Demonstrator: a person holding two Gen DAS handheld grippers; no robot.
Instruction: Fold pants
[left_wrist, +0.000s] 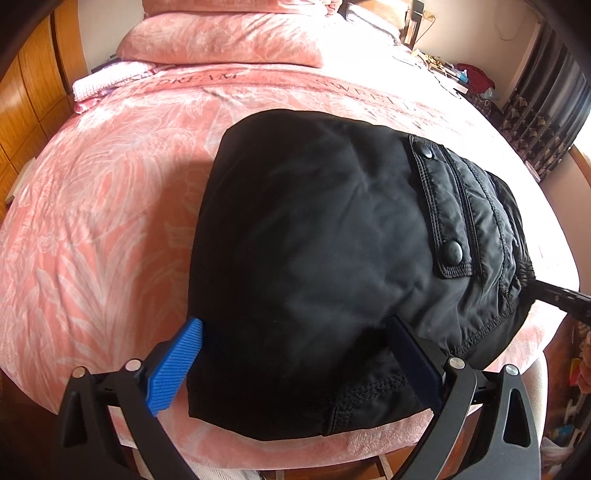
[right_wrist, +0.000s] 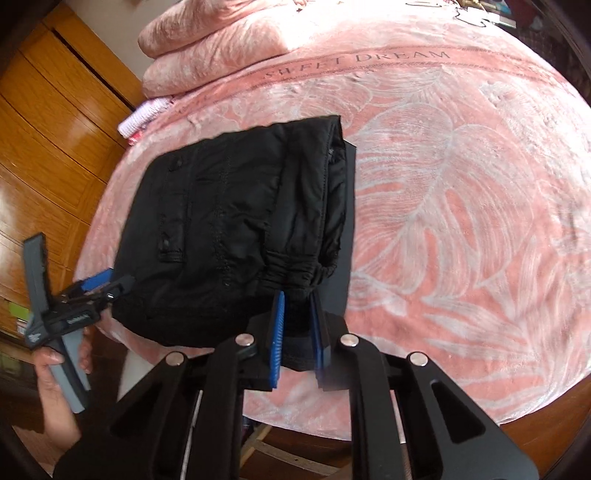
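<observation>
Both claws were seen at the near edge of a bed covered by a pink leaf-patterned blanket, on which the black pants lay folded into a thick, roughly rectangular bundle. The right gripper was closed down on the near right corner of that bundle: its two blue pads stood nearly together, with a gathered fold of black fabric beside the elastic waistband pinched between them. From that claw the rest of the pants was spread away to the far left, and a flat dark layer could be made out under the bundle's right edge. The left gripper was held wide open at the near left side of the pants, its jaws spread about as broad as the bundle's near end; one blue pad was placed just beside the left edge of the cloth and the other dark finger was laid against the fabric further right, yet nothing was squeezed. A pocket flap with two snap buttons was turned up on top of the pants. In the right wrist view a hand was seen wrapped around the left tool's grey handle. Pink pillows were piled at the far end, and wooden cabinet panels were visible on the left.
</observation>
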